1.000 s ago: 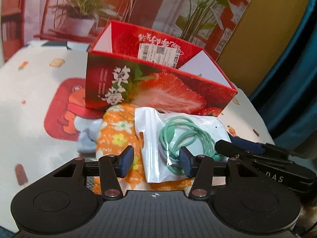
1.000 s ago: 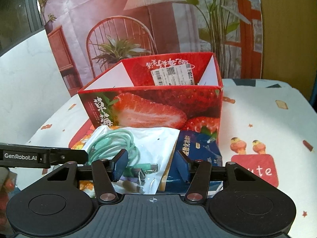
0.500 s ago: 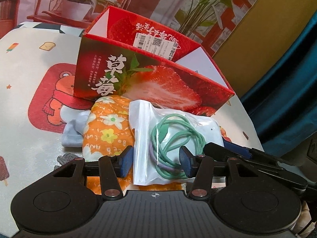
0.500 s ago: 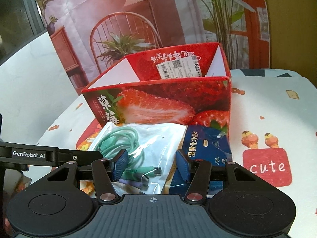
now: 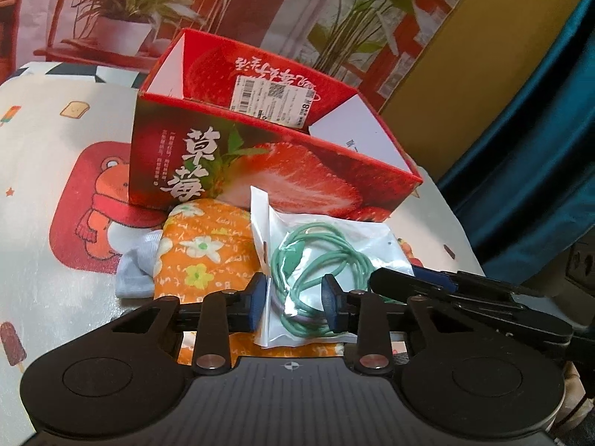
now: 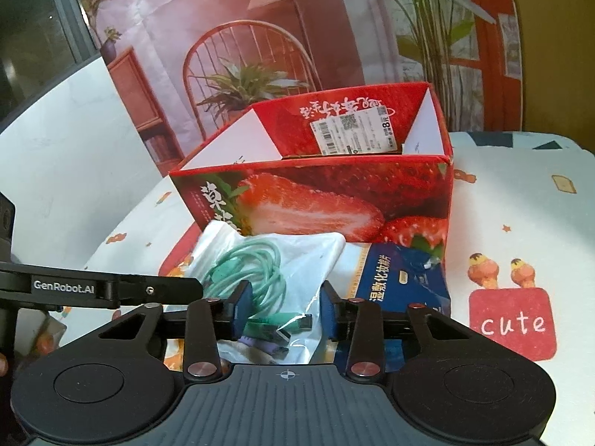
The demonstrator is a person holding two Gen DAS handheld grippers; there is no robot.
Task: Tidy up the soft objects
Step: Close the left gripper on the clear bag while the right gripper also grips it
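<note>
Left wrist view: left gripper and right gripper, jaws closing, both straddle the clear cable bag, seemingly not yet pinched, near the strawberry box.

A table covered with a white cartoon-print cloth fills the foreground. Behind it hangs a printed backdrop showing a chair, potted plants and a lamp. A mustard-yellow wall and teal curtain stand far right, a dark window far left.

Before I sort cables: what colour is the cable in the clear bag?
Mint green cable, clearest in the right wrist view.
</note>
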